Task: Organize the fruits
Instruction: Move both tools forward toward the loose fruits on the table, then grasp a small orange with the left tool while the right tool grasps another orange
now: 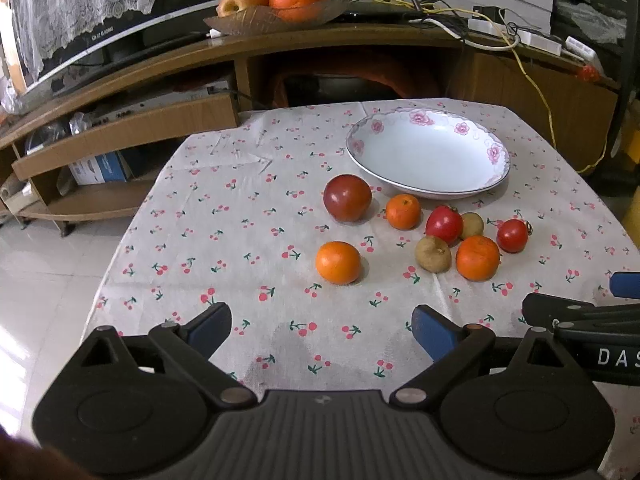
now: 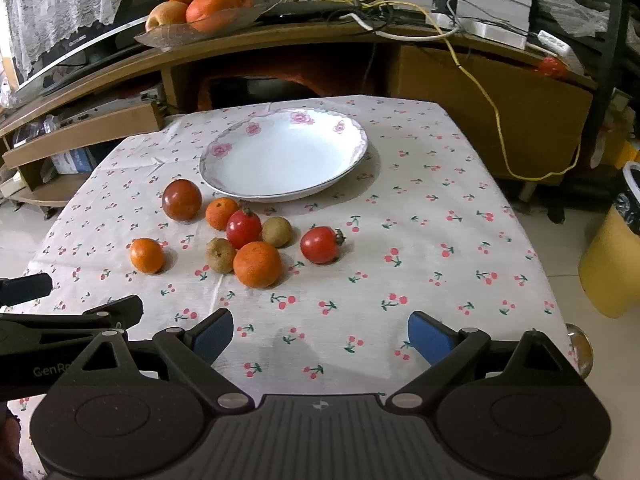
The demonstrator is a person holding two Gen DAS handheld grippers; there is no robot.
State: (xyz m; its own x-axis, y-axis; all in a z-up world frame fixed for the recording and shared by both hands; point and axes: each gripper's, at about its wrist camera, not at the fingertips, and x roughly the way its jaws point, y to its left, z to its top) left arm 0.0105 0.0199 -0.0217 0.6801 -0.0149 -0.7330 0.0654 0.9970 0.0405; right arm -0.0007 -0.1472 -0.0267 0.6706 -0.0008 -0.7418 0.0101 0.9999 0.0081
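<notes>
Blue-padded left gripper (image 1: 322, 330) and right gripper (image 2: 320, 332) agape, empty, over tablecloth (image 2: 440, 240) near edge.

White capital letters "DAS" stand on the black body of the right gripper (image 1: 580, 312), cut off by the picture's right edge in the left wrist view. Pale letters "GenR", the rest hidden, stand on the black body of the left gripper (image 2: 72, 316) in the right wrist view. A strip of small white print runs along the lower frame of the monitor (image 1: 120, 36), too small to read. The blue-and-white box (image 1: 100, 168) on the low shelf carries print that cannot be made out.
</notes>
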